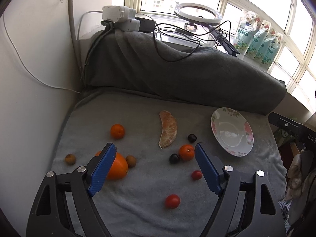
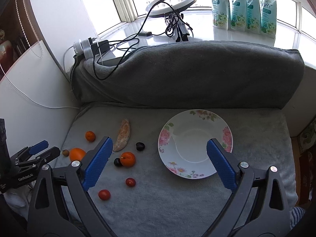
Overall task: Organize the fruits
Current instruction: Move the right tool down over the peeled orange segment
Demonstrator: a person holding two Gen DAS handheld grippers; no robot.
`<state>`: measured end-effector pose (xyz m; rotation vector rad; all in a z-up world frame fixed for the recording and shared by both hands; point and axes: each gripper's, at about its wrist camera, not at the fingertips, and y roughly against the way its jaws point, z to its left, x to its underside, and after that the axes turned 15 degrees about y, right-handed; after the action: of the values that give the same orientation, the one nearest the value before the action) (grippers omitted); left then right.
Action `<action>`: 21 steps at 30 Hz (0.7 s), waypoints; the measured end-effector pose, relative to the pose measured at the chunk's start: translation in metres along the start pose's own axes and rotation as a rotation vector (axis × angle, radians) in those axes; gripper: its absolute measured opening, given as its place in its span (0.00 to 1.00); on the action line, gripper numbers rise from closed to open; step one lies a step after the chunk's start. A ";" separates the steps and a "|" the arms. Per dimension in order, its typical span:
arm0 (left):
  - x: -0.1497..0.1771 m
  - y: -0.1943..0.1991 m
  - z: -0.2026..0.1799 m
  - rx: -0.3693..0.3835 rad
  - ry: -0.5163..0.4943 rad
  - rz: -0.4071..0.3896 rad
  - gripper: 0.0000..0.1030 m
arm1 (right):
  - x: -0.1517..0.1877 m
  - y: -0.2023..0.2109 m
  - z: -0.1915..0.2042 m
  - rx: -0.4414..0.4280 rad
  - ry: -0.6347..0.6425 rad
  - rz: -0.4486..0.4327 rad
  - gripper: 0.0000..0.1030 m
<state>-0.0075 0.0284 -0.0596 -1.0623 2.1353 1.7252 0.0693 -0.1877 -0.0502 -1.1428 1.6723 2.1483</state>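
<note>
Fruit lies scattered on a grey cloth: a large orange [image 1: 118, 166], a mandarin [image 1: 186, 152], a smaller orange [image 1: 117, 131], a peeled citrus segment [image 1: 168, 130], two dark round fruits [image 1: 174, 158], two cherry tomatoes [image 1: 172, 201] and two small brown fruits [image 1: 131, 161]. My left gripper [image 1: 154, 148] hovers open above them, its left finger covering part of the large orange, with nothing gripped. A flowered plate [image 2: 227, 134] sits at the right, bare. My right gripper [image 2: 159, 140] stands open over the plate's near left side, holding nothing. The mandarin [image 2: 128, 159] lies left of it.
A rolled grey blanket [image 2: 187, 75] walls off the back of the cloth. Behind it the windowsill carries a ring light [image 2: 170, 4], cables, plugs and several refill pouches [image 2: 244, 6]. A white panel [image 1: 29, 79] closes the left side. The left gripper [image 2: 49, 148] shows at the far left.
</note>
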 end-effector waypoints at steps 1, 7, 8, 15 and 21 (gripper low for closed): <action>0.000 -0.002 0.002 0.005 0.007 0.007 0.79 | -0.003 -0.005 0.001 -0.018 -0.001 0.008 0.93; 0.001 -0.023 0.001 0.034 0.001 0.040 0.72 | -0.022 -0.049 0.004 -0.150 -0.030 0.075 0.83; 0.000 -0.027 0.001 0.044 0.005 0.047 0.71 | -0.025 -0.058 0.005 -0.168 -0.031 0.088 0.80; -0.001 -0.058 -0.002 0.109 0.008 0.098 0.68 | -0.045 -0.120 0.018 -0.304 -0.033 0.180 0.70; -0.007 -0.095 0.005 0.179 0.080 0.179 0.60 | -0.048 -0.180 0.018 -0.371 -0.112 0.284 0.60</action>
<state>0.0567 0.0304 -0.1304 -0.9317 2.4484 1.5488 0.1972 -0.0947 -0.1510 -0.8821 1.5047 2.7317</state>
